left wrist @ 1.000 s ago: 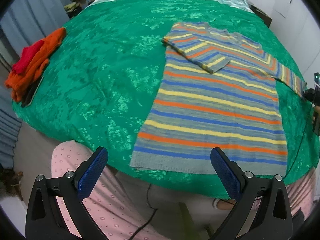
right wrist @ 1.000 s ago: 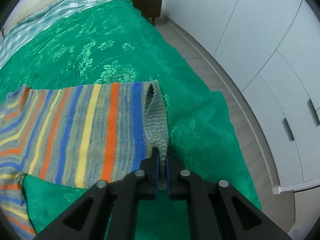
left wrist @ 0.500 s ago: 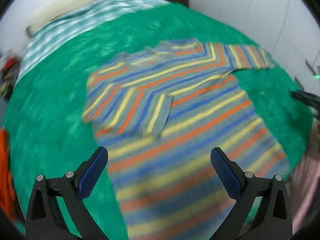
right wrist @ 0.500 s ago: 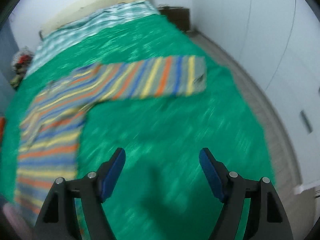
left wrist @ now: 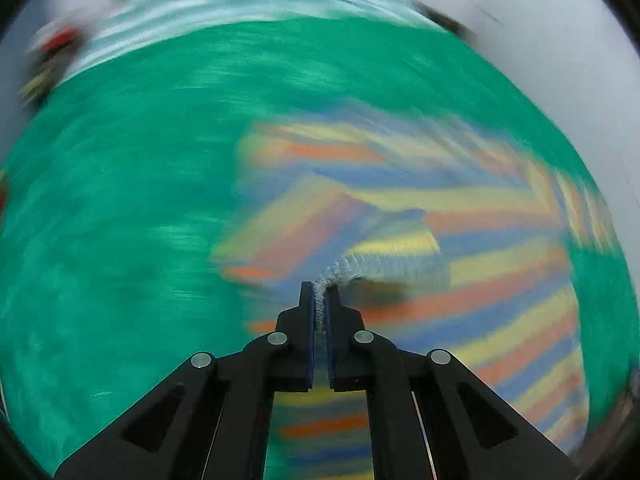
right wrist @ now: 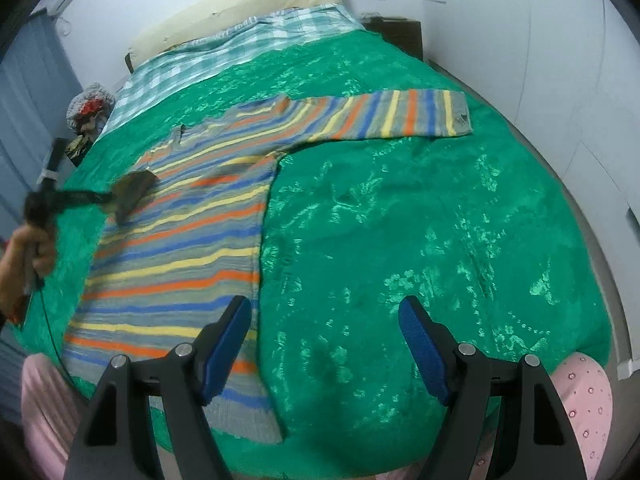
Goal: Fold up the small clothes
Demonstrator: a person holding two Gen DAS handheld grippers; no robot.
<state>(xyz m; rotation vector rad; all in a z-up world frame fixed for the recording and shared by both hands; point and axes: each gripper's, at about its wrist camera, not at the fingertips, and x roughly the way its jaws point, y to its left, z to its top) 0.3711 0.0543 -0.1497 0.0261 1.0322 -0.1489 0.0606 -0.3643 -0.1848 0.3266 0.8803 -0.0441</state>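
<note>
A striped sweater (right wrist: 188,236), grey with orange, yellow and blue bands, lies flat on the green bedspread (right wrist: 420,220). Its right sleeve (right wrist: 404,118) stretches out to the right. My left gripper (left wrist: 320,300) is shut on the grey cuff (left wrist: 340,270) of the folded left sleeve; that view is blurred by motion. In the right wrist view the left gripper (right wrist: 120,196) shows blurred over the sweater's left side. My right gripper (right wrist: 324,336) is open and empty above the bedspread, near the sweater's hem.
A checked sheet (right wrist: 224,56) and a pillow (right wrist: 240,12) lie at the head of the bed. A pile of clothes (right wrist: 90,108) sits at the far left. White wardrobe doors (right wrist: 560,60) stand at the right. My pink-clad knees (right wrist: 580,384) are at the bed's near edge.
My right gripper let go of the right sleeve's cuff, opened and drew back toward the hem. My left gripper moved in over the sweater and shut on the folded left sleeve's cuff.
</note>
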